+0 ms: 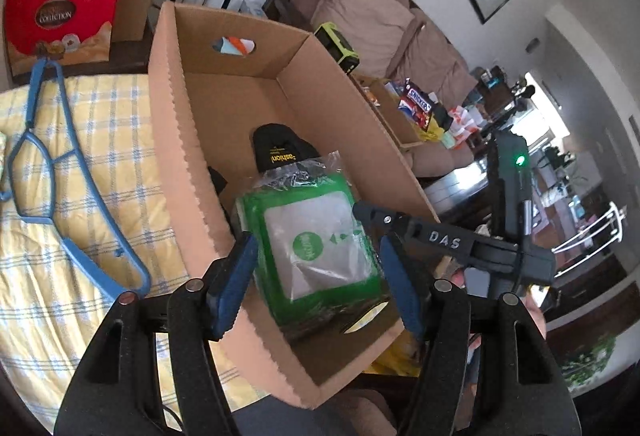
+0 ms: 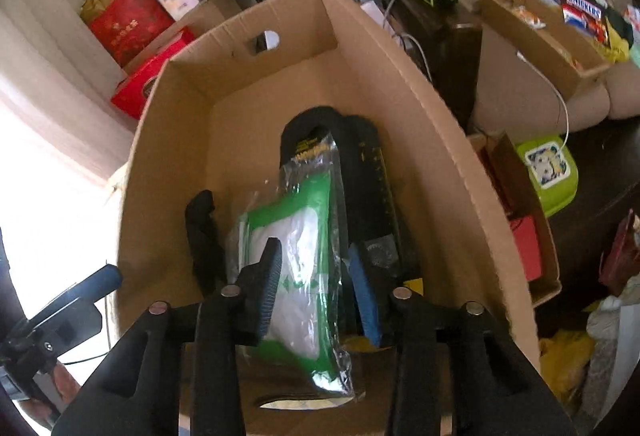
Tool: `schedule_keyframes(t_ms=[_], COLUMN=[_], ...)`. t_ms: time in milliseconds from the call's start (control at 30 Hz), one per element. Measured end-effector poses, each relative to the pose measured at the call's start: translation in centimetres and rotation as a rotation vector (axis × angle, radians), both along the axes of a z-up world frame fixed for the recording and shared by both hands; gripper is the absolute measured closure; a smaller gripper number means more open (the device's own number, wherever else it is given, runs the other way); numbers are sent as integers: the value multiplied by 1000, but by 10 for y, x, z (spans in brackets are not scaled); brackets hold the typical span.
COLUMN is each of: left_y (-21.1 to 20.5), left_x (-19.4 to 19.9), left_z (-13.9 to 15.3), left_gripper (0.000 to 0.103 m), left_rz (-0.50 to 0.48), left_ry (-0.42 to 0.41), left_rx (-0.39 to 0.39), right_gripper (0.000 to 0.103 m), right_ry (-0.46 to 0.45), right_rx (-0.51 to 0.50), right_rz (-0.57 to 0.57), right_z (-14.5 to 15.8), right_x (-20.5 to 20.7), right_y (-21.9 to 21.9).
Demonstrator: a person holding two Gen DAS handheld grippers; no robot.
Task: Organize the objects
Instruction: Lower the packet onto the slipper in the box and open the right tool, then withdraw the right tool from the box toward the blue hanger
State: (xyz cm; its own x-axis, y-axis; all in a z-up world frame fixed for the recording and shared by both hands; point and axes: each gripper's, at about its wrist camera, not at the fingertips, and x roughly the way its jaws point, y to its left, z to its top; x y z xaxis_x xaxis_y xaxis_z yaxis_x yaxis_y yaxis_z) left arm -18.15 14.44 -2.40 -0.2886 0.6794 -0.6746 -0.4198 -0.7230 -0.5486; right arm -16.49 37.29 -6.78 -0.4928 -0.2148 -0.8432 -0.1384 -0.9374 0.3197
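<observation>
Nearest, the right tool (image 2: 316, 272) has its jaws apart around the green plastic-wrapped packet (image 2: 296, 256), pads seemingly off the film; the left tool (image 1: 316, 276) hangs open above it. The packet lies inside the cardboard box (image 1: 176, 139) on black clothing (image 1: 276, 151). It looks light, soft and slippery, so I judge its thick middle the best hold.

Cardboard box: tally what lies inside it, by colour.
Inside the cardboard box:
Green: 1, green plastic packet
Black: 2, black labelled item, small black item
Total: 3
</observation>
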Motion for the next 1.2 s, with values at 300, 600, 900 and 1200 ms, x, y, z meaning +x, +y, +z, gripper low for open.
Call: schedule_keyframes(t_ms=[300,600,900,1200], left_y=[-20,-43,-81,-123], left_x=[16,25,29,35], left_z=[17,23,17,14], left_gripper=[11,9,1,0], left_rz=[56,108,177,245], left_ry=[92,115,116,110], left_rx=[-113,-193,-265,-321], right_gripper=[42,26,24,24], right_ry=[101,152,171,183], right_rx=[82,108,159,156], right_rz=[19,109,215,286], right_z=[34,55,59,57], right_x=[5,14,20,21], right_y=[-30,-72,-119,-155])
